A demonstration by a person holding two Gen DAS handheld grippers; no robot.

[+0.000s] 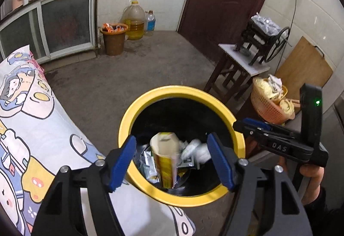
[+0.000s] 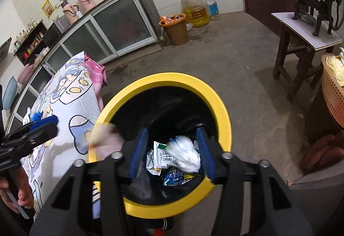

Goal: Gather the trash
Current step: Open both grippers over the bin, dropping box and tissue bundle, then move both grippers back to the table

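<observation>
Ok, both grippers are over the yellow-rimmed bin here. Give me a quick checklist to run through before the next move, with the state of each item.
1. Left gripper open, pads clear of the yellow carton: ok.
2. Right gripper open, nothing pressed between its pads: ok.
3. Both grippers over the mouth of the yellow-rimmed bin: ok.
4. Carton inside the rim: ok in the left wrist view; whether it has settled, cannot tell.
5. White crumpled wrapper in the bin with the other packets: ok.
6. More trash left on the cartoon-print cloth: cannot tell; something small lies near its far edge, but it is unclear.
</observation>
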